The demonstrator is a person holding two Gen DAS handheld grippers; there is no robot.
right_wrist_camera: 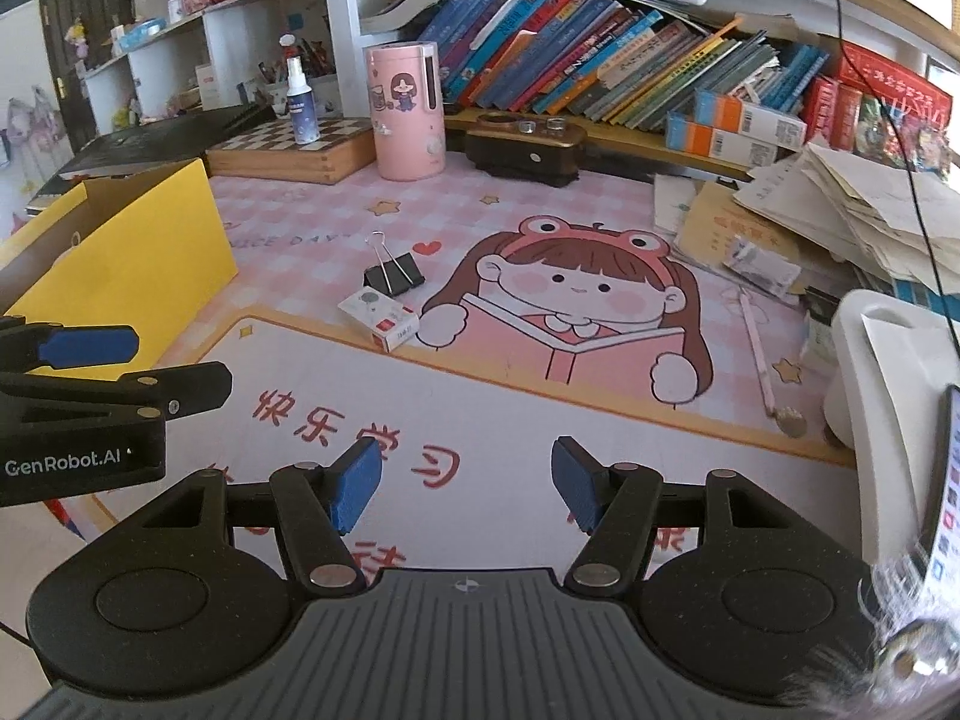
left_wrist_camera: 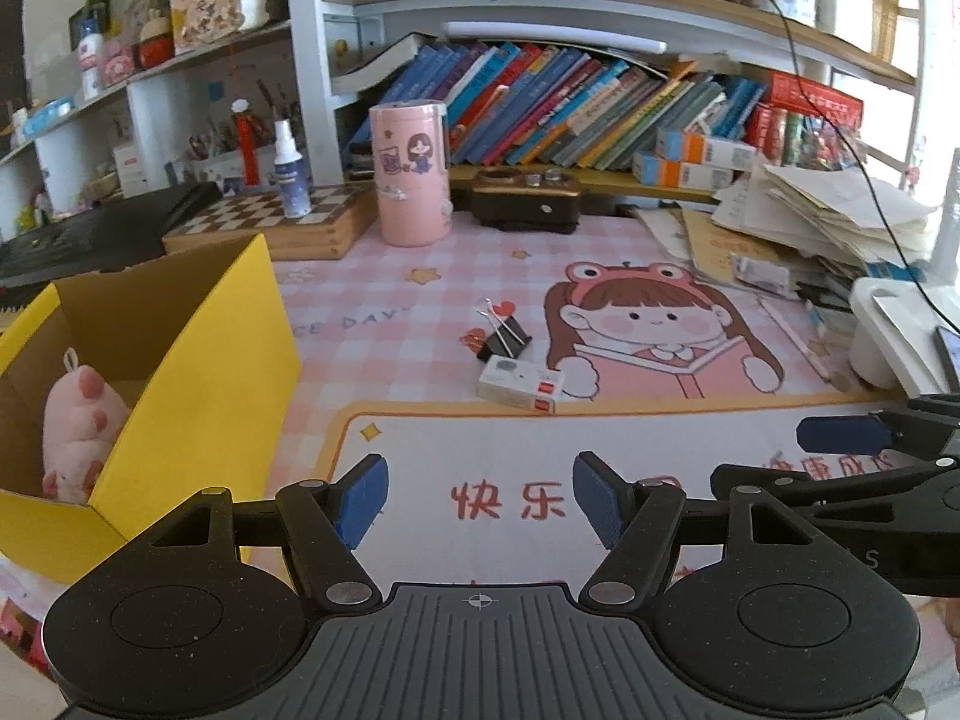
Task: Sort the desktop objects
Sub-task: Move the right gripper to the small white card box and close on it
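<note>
Both sets of jaws stand apart with nothing between the blue pads. The left gripper (left_wrist_camera: 479, 495) hangs wide over the near, white part of the desk mat (left_wrist_camera: 630, 438); the right gripper (right_wrist_camera: 467, 483) is a little narrower, just beside it on the right and touching nothing.

Farther out, near the middle of the tabletop, lie the loose things left to sort. A black binder clip (right_wrist_camera: 394, 273) rests with its wire handles up, and a small white box (right_wrist_camera: 378, 312) sits touching or nearly touching it on the near side. The clip looks light, stiff and springy; its wire loops could slip, so the black body is probably the better hold. The box looks light and crushable, best taken across its short sides with a gentle squeeze.

At the left stands an open yellow box (left_wrist_camera: 198, 354), and a soft pink plush toy (left_wrist_camera: 81, 426) already lies inside.
</note>
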